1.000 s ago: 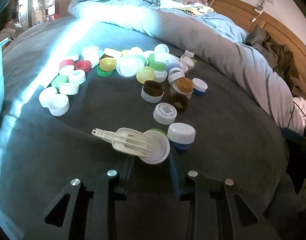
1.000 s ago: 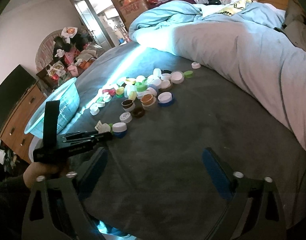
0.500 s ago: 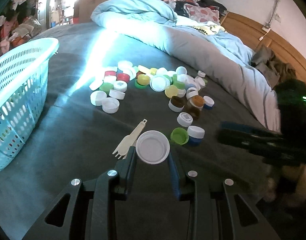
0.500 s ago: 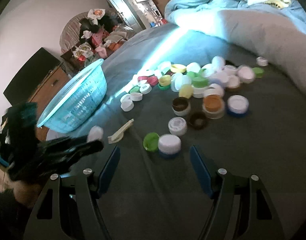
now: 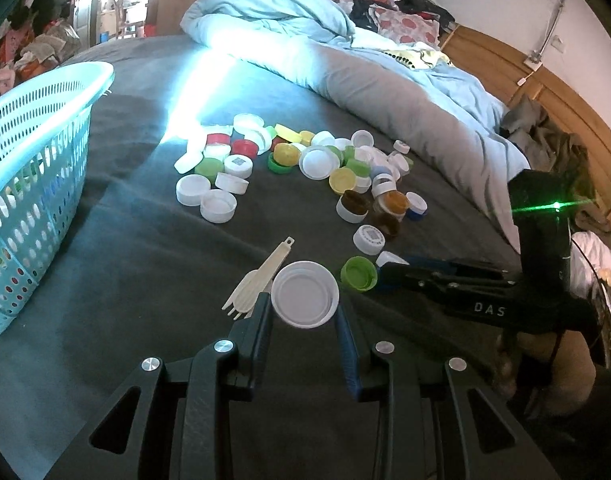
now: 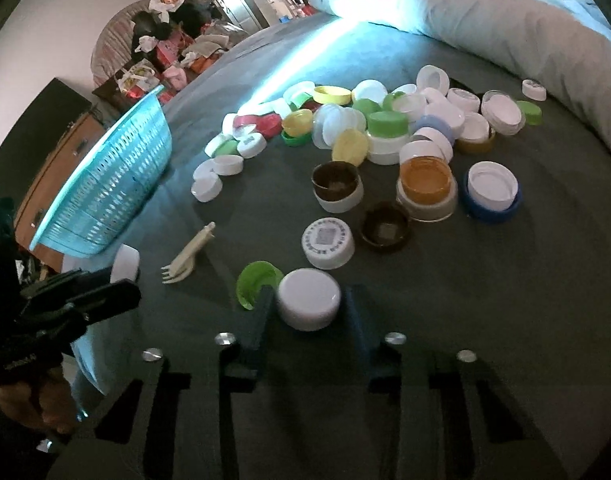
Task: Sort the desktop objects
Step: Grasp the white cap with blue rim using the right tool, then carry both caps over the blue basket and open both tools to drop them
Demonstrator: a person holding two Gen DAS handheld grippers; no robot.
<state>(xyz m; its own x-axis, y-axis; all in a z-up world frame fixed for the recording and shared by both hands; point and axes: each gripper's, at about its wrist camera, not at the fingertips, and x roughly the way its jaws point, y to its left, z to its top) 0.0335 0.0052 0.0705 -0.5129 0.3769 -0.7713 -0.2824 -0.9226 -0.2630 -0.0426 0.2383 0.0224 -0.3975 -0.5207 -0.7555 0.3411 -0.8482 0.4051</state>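
At your far left, around nine o'clock in the left wrist view, the turquoise basket (image 5: pixel 33 168) stands on the grey bedspread (image 5: pixel 145 248) with some caps already inside. Your left gripper (image 5: pixel 304 312) is clamped narrowly on a wide white lid (image 5: pixel 304 294), hollow side up, lifted clear of the bedspread. Just beside it at ten o'clock lies the cream plastic fork (image 5: pixel 257 280), tines toward you. At twelve o'clock, well apart, sits the heap of mixed caps (image 5: pixel 305 164).

Moving right, a green cap (image 5: pixel 359 274) lies at two o'clock of the held lid. In the right wrist view it leans against the left finger of your right gripper (image 6: pixel 308 304). The jaws there are closing around a white cap (image 6: pixel 308 299), which sits squarely between them on the bedspread; you cannot tell whether both pads press on it yet. A white printed cap (image 6: pixel 327 242) lies just beyond at twelve o'clock, and a dark brown cap (image 6: pixel 385 231) at one o'clock.
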